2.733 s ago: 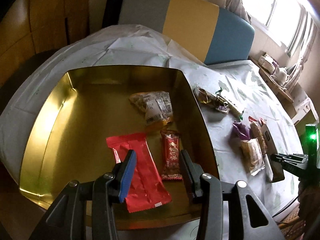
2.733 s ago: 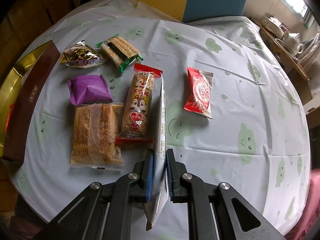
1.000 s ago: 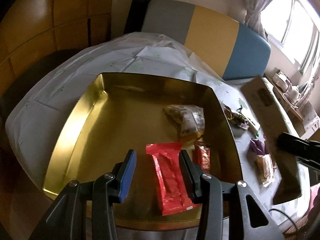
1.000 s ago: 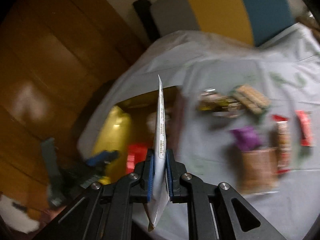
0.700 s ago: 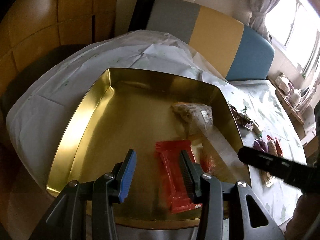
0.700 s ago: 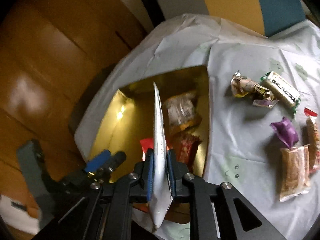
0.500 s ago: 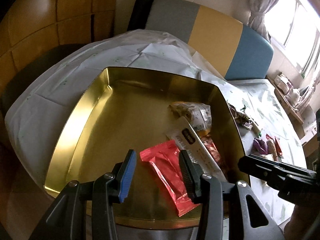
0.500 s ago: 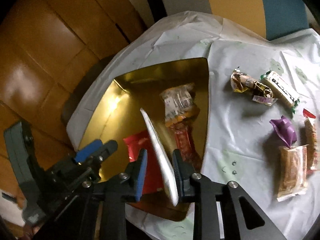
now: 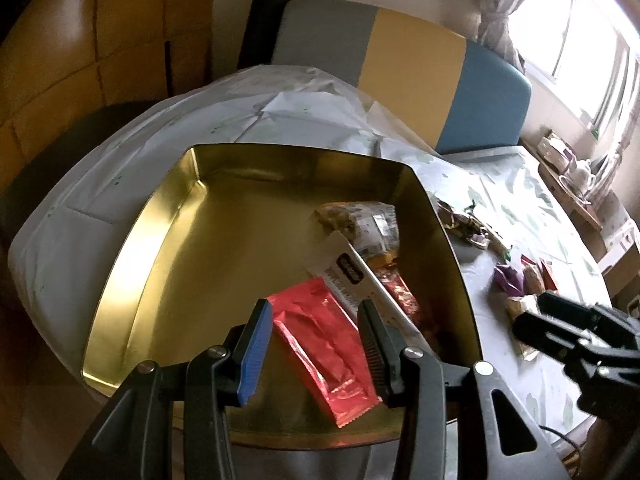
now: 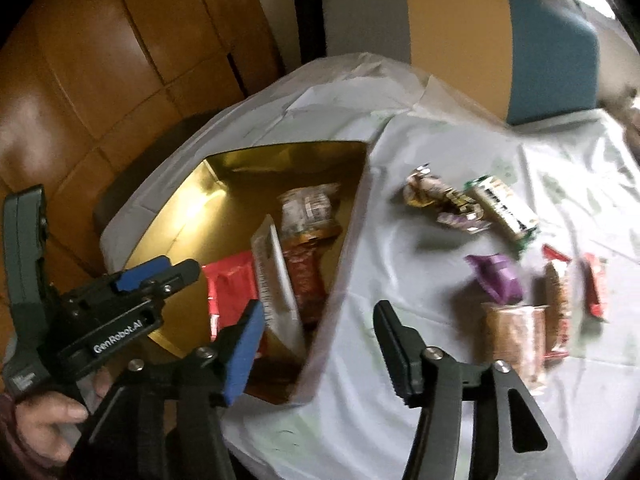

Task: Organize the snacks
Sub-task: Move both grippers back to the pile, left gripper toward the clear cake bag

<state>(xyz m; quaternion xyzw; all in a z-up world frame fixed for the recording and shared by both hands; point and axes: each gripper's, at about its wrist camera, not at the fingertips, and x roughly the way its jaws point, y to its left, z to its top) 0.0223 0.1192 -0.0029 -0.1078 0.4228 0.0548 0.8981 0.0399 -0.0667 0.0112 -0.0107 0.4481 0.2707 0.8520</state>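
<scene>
Both grippers are empty right now. Left gripper (image 9: 316, 344) sits at 6 o'clock of its own view, jaws spread wide. Right gripper (image 10: 318, 354) is wide open too, fingers well apart, with the left one showing at about 8 o'clock, a hand (image 10: 44, 420) wrapped on its handle.

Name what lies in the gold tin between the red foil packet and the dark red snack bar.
The white flat packet, seen in both wrist views.

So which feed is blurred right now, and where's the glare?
Right wrist view: motion-smeared, worst on the loose snacks on the tablecloth. Left wrist view: sharp, but the window is blown out and the gold tray glares along its left wall.
</scene>
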